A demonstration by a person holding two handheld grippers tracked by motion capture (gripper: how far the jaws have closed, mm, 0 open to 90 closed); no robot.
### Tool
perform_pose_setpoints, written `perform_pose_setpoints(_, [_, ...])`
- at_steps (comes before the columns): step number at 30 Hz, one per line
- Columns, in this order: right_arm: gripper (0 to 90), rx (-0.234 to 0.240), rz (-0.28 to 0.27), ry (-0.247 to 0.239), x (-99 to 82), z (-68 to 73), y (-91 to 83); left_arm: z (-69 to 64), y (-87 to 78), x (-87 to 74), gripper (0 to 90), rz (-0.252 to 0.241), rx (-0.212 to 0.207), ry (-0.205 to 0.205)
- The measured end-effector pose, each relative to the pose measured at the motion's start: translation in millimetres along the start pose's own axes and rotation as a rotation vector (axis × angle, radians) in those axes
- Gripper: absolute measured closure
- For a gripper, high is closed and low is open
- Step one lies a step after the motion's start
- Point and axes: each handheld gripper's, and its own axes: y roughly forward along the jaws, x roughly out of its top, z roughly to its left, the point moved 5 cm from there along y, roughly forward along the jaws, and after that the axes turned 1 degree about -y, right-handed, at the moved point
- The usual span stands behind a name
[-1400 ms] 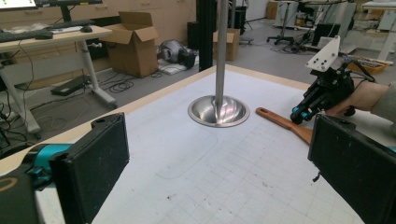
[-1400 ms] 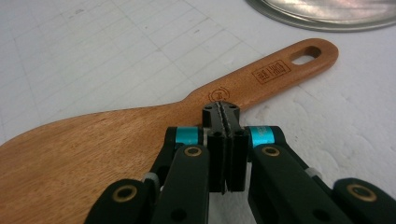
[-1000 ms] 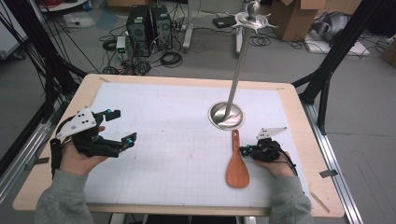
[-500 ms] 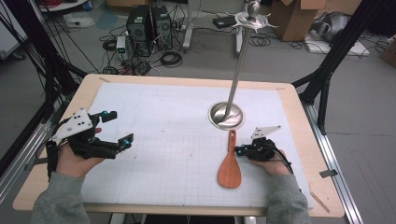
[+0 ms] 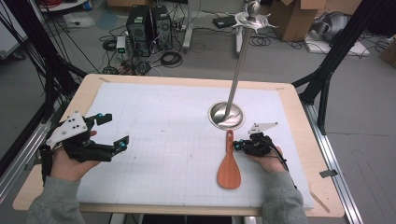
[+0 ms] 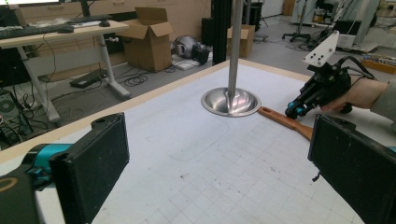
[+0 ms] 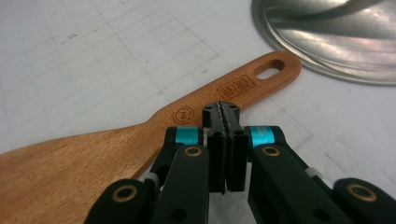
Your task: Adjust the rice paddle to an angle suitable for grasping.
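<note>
I see a wooden spoon (image 5: 229, 165) lying flat on the white mat (image 5: 159, 121), near the right edge of the table (image 5: 299, 140). Its thin handle points toward the far edge and ends just beside the round metal base (image 5: 226, 115) of a tall pole. Its wide end points back toward me.

My right gripper (image 5: 238, 146) sits right at the handle, about halfway along it. Its jaws are pressed together with nothing between them. In the right gripper view the tips (image 7: 221, 114) look like they rest on or just over the wood, beside the little stamped marks. I cannot tell if they really touch.

My left gripper (image 5: 113, 130) is over by the left edge, well apart from the spoon. Its jaws stand wide apart and hold nothing.

I think the spoon is light and stiff. It will not bend or break. The wood looks smooth, so it may slide on the mat if I push it. It lies very flat, so getting under it is hard. I would grab the thin handle across its two sides, near the middle.
</note>
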Motion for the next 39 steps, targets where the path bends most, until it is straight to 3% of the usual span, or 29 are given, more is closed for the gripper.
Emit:
perform_pose_setpoints(13, [89.4, 0.034, 0.016, -0.021, 11.3, 10.6, 13.8, 1.1, -7.5, -2.2, 5.6, 0.004, 0.018, -0.002])
perform_pose_setpoints(19, [89.4, 0.056, 0.022, -0.057, 18.3, 18.6, 23.4, 1.5, -10.0, -3.8, 5.6, 0.012, 0.026, 0.001])
perform_pose_setpoints(27, [89.5, 0.070, 0.026, -0.060, 22.3, 24.5, 28.9, 1.3, -12.6, -4.5, 5.6, 0.013, 0.032, 0.000])
perform_pose_setpoints(31, [89.4, 0.065, 0.027, -0.087, 25.8, 28.6, 32.4, 1.2, -13.2, -4.6, 5.6, 0.015, 0.034, 0.002])
perform_pose_setpoints(33, [89.5, 0.049, 0.012, -0.092, 28.8, 30.0, 30.3, 1.1, -13.8, -4.0, 5.6, 0.010, 0.032, -0.001])
perform_pose_setpoints(35, [89.5, 0.058, -0.035, -0.083, 35.9, 36.8, 20.7, 1.7, -13.7, -3.7, 5.6, 0.007, 0.033, 0.000])
perform_pose_setpoints(37, [89.5, 0.067, -0.046, -0.080, 37.8, 40.6, 18.5, 2.1, -12.0, -4.5, 5.6, 0.011, 0.030, -0.003])
perform_pose_setpoints(39, [89.5, 0.104, -0.063, -0.104, 41.3, 57.0, 16.8, 2.1, -7.9, -6.0, 5.6, 0.021, 0.025, -0.006])
